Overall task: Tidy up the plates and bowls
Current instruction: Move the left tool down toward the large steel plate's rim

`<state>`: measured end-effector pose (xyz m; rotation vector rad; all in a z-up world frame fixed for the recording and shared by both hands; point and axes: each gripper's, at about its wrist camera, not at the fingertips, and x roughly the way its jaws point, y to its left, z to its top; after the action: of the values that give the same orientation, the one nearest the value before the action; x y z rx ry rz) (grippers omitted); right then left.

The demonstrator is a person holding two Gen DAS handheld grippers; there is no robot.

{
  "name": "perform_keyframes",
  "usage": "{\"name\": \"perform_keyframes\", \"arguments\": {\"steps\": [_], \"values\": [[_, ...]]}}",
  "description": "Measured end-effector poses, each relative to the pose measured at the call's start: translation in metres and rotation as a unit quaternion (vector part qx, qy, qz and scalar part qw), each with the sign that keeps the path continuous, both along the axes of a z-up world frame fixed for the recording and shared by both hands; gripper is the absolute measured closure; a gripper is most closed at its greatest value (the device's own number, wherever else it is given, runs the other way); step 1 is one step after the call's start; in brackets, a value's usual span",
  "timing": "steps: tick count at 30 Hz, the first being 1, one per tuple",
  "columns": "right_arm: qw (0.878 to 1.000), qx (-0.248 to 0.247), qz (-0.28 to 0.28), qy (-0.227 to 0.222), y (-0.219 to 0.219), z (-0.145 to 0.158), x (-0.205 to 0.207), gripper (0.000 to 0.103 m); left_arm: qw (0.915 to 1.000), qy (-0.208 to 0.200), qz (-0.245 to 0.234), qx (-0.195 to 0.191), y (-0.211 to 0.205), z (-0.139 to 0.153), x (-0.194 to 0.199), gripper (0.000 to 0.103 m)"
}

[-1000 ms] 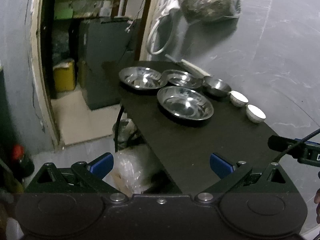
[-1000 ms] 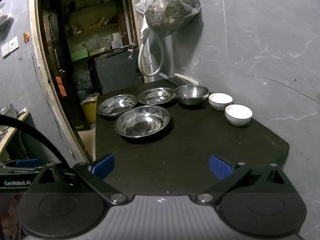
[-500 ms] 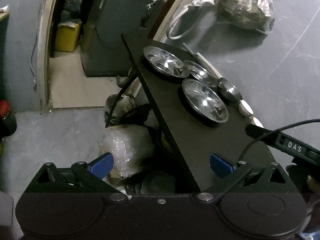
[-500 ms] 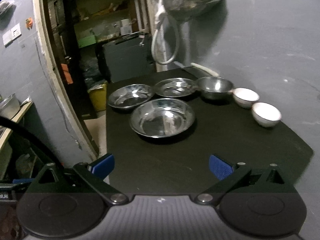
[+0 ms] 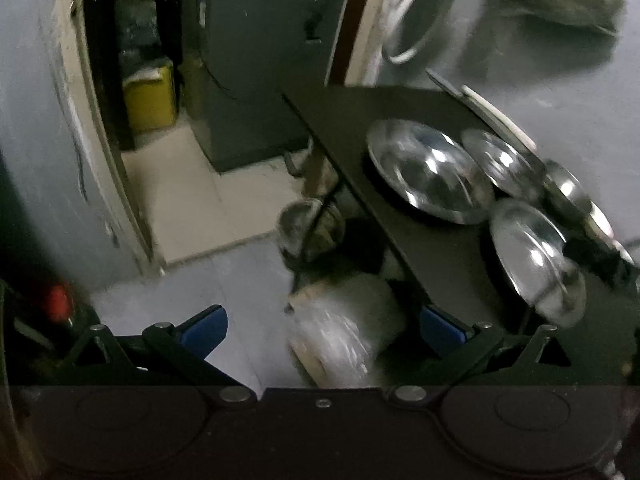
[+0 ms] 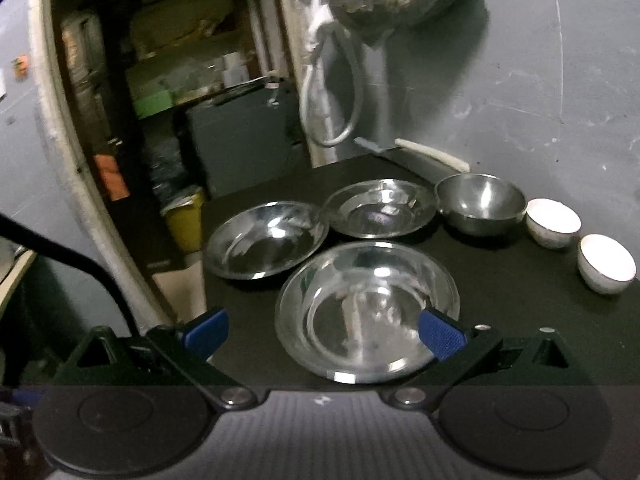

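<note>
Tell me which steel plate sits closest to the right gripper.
The front steel plate, alone in the near row just ahead of the open right gripper; the other two plates lie behind it.

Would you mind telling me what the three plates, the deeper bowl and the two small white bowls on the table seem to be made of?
The three plates, nearest, left and far, look like polished stainless steel: mirror-like glare and reflections. The deeper bowl shows the same shiny metal. The two small white bowls look like glazed ceramic or porcelain, smooth and opaque white, though plastic cannot be excluded. The table is matte black; its material is unclear.
</note>
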<state>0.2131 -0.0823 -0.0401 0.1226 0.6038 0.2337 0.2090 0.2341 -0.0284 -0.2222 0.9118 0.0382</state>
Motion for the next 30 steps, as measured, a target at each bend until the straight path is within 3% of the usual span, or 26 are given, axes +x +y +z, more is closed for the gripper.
{"name": "perform_keyframes", "arguments": {"steps": [6, 11, 15, 19, 23, 27, 30], "values": [[1.000, 0.007, -0.029, 0.009, 0.018, -0.005, 0.046, 0.000, 0.9994, -0.013, -0.019, -0.027, 0.015, 0.009, 0.081, 0.001], [0.999, 0.020, -0.034, 0.008, 0.025, 0.004, 0.064, 0.000, 0.9954, -0.010, -0.094, -0.019, 0.011, 0.005, 0.148, 0.001], [0.998, 0.025, -0.043, 0.033, 0.030, -0.001, 0.068, 0.000, 0.9843, -0.008, -0.176, -0.015, 0.010, -0.005, 0.205, 0.001], [0.994, 0.038, -0.081, 0.057, 0.033, -0.004, 0.074, 0.000, 0.9618, -0.002, -0.273, -0.010, 0.003, -0.012, 0.259, 0.001], [0.984, 0.059, -0.155, 0.065, 0.043, 0.001, 0.082, 0.000, 0.9268, -0.004, -0.375, -0.020, -0.006, -0.016, 0.297, 0.001], [0.967, 0.100, -0.213, 0.096, 0.062, 0.002, 0.097, 0.000, 0.8946, -0.002, -0.446, -0.021, -0.019, -0.022, 0.318, 0.001], [0.958, 0.120, -0.237, 0.112, 0.078, 0.003, 0.102, 0.000, 0.8758, 0.005, -0.482, -0.021, -0.026, -0.029, 0.327, 0.002]]}}
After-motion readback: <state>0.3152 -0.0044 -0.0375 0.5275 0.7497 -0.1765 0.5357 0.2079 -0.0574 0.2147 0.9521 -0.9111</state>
